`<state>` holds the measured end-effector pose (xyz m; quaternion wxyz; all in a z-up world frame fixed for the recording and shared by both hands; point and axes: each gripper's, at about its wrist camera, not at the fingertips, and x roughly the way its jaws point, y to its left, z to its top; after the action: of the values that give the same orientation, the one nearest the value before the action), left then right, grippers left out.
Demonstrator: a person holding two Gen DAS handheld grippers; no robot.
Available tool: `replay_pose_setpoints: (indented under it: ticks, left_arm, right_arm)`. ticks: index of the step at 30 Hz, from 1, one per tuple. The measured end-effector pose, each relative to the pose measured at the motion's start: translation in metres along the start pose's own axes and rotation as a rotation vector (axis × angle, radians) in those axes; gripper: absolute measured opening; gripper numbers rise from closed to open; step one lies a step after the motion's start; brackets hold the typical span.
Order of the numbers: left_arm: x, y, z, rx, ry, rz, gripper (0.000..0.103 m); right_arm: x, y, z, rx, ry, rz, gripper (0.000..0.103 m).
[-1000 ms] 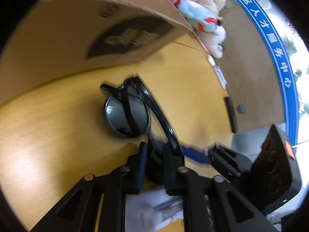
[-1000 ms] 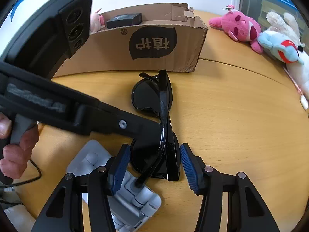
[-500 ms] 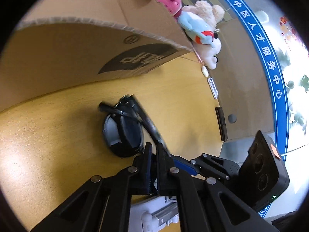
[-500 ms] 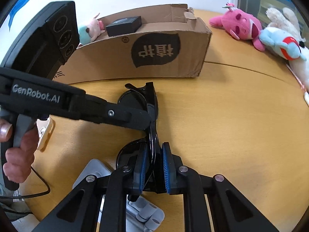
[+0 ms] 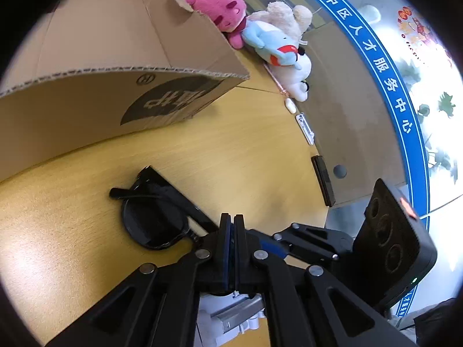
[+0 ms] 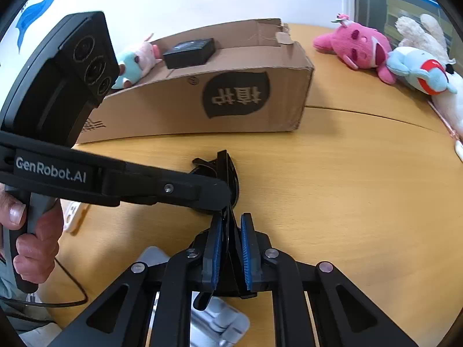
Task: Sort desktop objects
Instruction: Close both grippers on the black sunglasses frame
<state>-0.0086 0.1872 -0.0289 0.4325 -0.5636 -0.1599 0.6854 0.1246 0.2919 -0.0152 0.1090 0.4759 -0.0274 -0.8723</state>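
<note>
— What's under your claws?
— A wooden counter (image 6: 332, 179) by a white wall. Your cardboard box (image 6: 202, 101) holds a black case (image 6: 189, 52).
— And the sunglasses (image 5: 153, 214)?
— Your left claw (image 5: 230, 248) and right claw (image 6: 230, 248) both pinch them, just above the counter.

Black sunglasses (image 5: 153, 217), apparently folded, edge-on above wooden desk (image 5: 246, 156).

Black sunglasses (image 6: 228, 173) clamped by right gripper (image 6: 231, 248) and left gripper (image 6: 222, 193), before cardboard box (image 6: 202, 101); table (image 6: 347, 202).
</note>
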Motion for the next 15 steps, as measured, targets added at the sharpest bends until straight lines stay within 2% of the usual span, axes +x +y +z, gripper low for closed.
replay_pose_setpoints:
  ticks: [6, 8, 10, 11, 14, 15]
  left_arm:
    - [0.005, 0.018, -0.001, -0.095, 0.02, -0.003, 0.001]
    - [0.005, 0.024, -0.001, -0.124, 0.025, -0.006, 0.01]
    - [0.007, 0.027, 0.001, -0.134, 0.018, -0.01, 0.029]
    - [0.009, 0.027, 0.003, -0.138, 0.014, -0.024, 0.031]
    - [0.012, 0.026, 0.005, -0.126, 0.008, -0.038, 0.031]
    - [0.015, 0.025, 0.005, -0.114, 0.014, -0.014, 0.015]
  right_arm:
    - [0.008, -0.001, 0.0, 0.012, 0.016, 0.013, 0.011]
    - [0.008, -0.004, 0.0, 0.018, 0.016, 0.015, 0.011]
    - [0.008, -0.005, -0.002, 0.021, 0.019, 0.018, 0.011]
    - [0.009, -0.005, -0.002, 0.022, 0.019, 0.022, 0.011]
    - [0.011, -0.004, -0.002, 0.012, 0.023, 0.022, 0.011]
    - [0.011, -0.004, -0.002, 0.01, 0.024, 0.021, 0.011]
